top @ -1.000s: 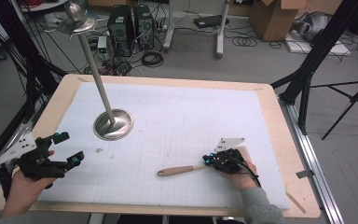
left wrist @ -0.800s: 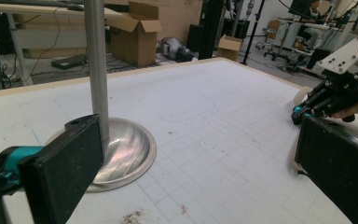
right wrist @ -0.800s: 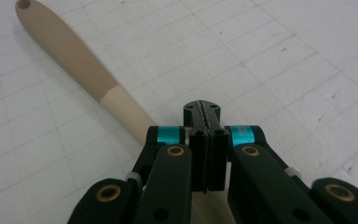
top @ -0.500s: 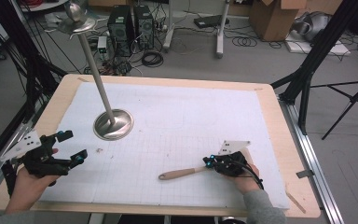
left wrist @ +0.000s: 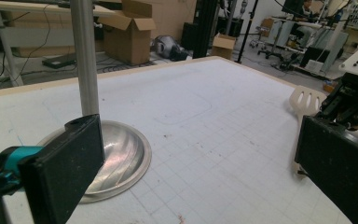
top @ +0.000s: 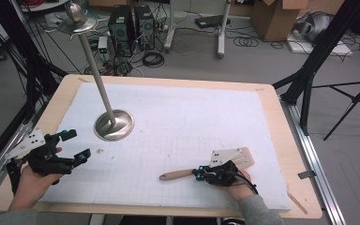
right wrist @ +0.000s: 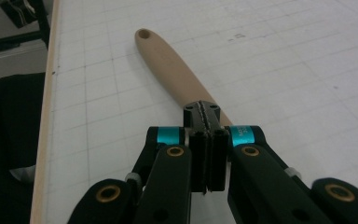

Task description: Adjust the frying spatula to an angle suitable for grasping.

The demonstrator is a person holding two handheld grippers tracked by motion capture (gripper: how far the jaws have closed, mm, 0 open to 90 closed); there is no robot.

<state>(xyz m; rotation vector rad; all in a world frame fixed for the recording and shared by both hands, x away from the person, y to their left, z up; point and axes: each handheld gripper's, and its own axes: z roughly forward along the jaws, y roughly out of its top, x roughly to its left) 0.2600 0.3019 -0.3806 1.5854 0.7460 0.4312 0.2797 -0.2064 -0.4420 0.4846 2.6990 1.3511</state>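
Right tongs low over the white gridded table, pointing left, clamped on the pale wooden slotted spatula — handle leftward, blade rightward, long axis across the near edge — left tongs wide, empty, aimed rightward.

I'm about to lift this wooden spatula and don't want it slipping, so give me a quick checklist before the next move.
1. Right hand-held gripper shut on the spatula: ok, jaws are clamped on its handle.
2. Grip near the middle of the spatula: ok, the handle sticks out one side and the slotted blade the other.
3. Left hand-held gripper free: ok, jaws open with nothing between them.
4. Metal stand away from the spatula: ok, it stands well apart.
5. Spatula off the mat: cannot tell.
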